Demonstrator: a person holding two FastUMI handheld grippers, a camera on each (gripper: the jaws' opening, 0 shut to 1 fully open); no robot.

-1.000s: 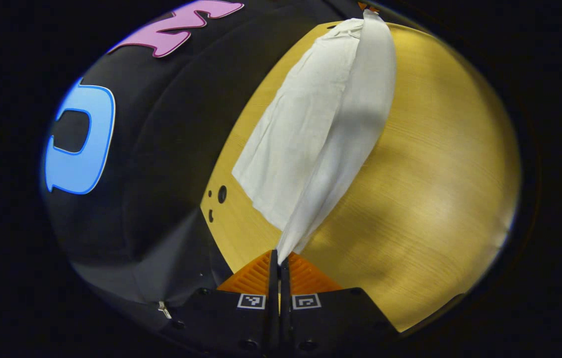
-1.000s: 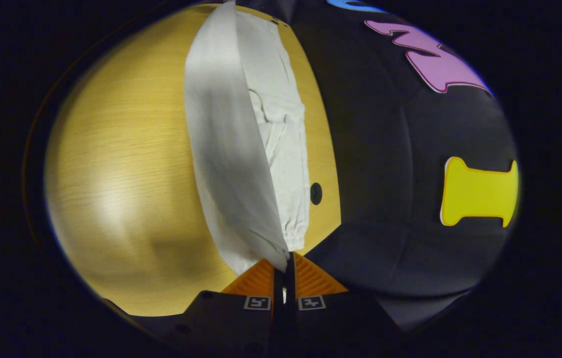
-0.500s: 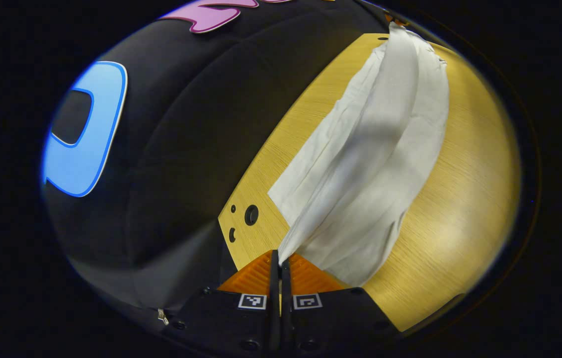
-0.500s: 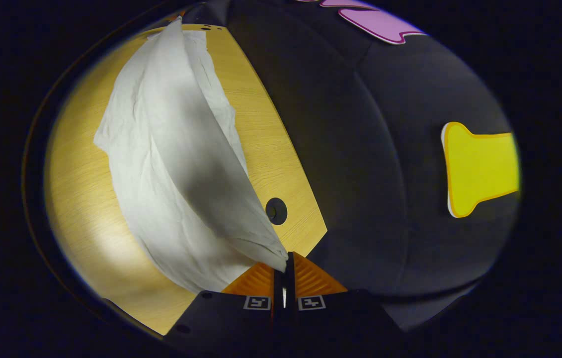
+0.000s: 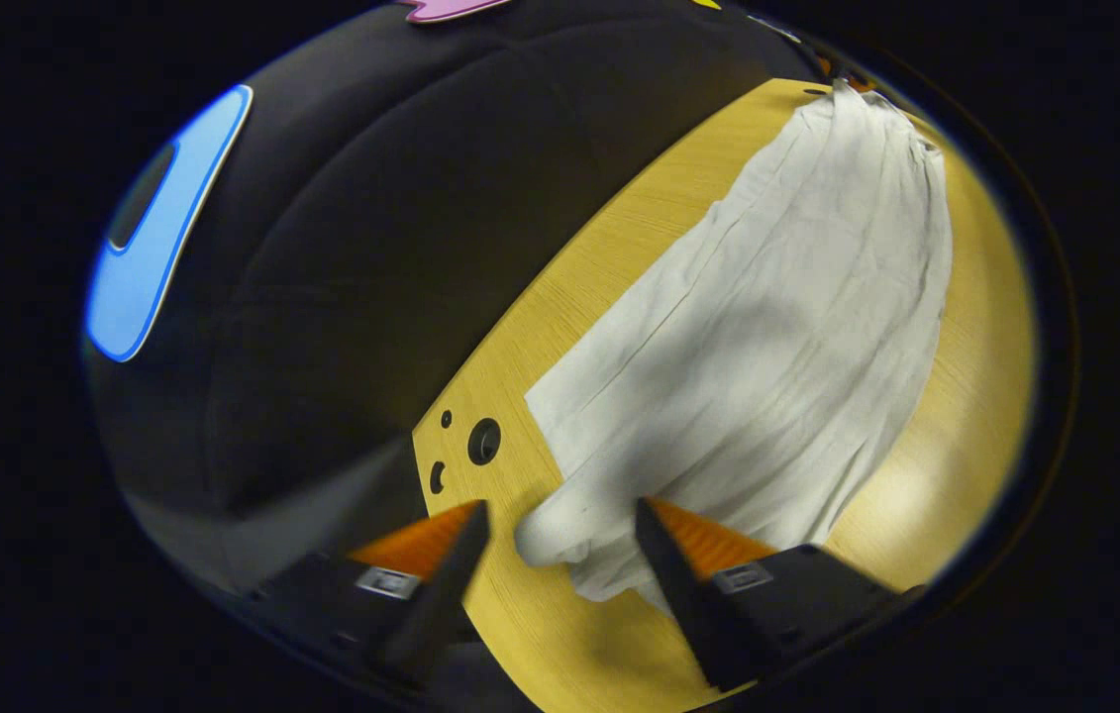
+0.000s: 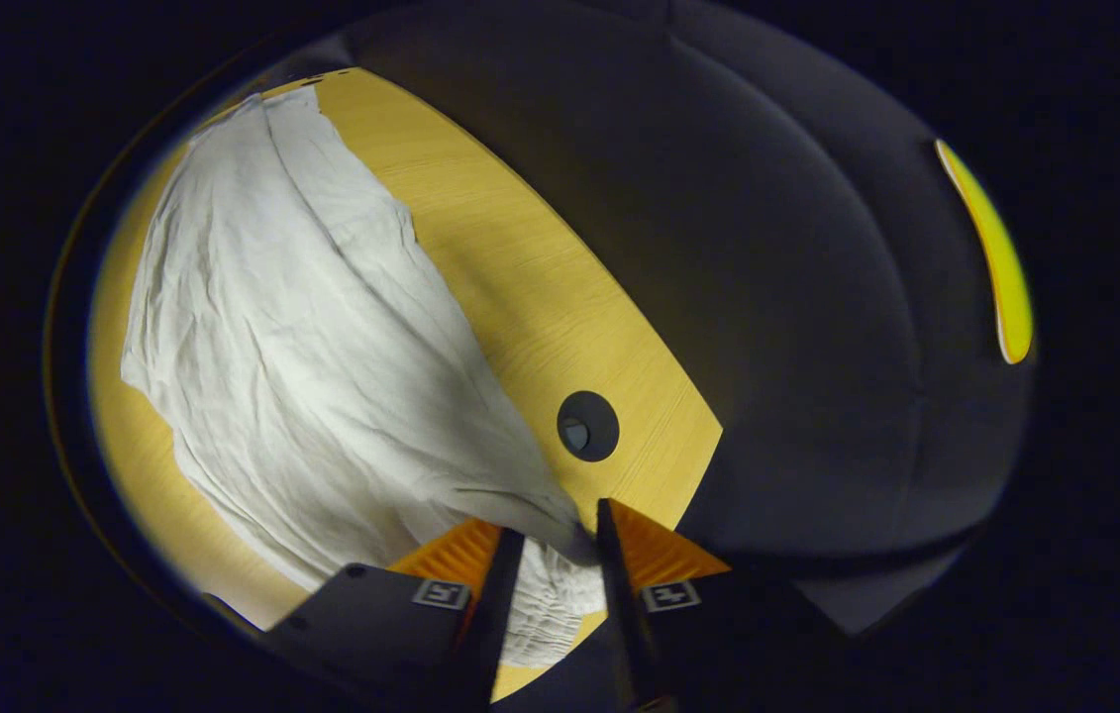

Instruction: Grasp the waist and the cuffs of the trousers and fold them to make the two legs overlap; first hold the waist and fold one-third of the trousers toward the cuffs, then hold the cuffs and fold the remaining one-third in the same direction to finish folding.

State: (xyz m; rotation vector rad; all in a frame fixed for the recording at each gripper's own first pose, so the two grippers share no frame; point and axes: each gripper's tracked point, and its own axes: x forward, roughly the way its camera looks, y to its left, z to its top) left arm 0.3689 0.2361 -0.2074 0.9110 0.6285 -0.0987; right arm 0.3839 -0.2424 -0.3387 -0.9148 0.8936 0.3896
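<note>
White trousers (image 5: 767, 337) lie lengthwise on the wooden table (image 5: 966, 396), one leg folded over the other, the cloth wrinkled. In the left gripper view the cuff end rests on the table between the fingers of my left gripper (image 5: 560, 540), which stands open and does not press on the cloth. In the right gripper view the trousers (image 6: 302, 347) stretch away to the upper left. Their gathered waist end (image 6: 550, 594) lies between the fingers of my right gripper (image 6: 555, 555), which is open, and a cloth corner touches the inner side of one finger.
The trousers lie close to the table's far edge, where the booth's black cloth wall (image 5: 371, 248) begins. Round holes (image 5: 483, 441) sit in the table corner by the cuffs, and another hole (image 6: 587, 426) by the waist. Bare wood (image 6: 540, 267) runs along the trousers.
Both grippers carried the lifted leg over and down onto the other leg, then opened and let go. The cloth now lies flat instead of hanging taut between them.
</note>
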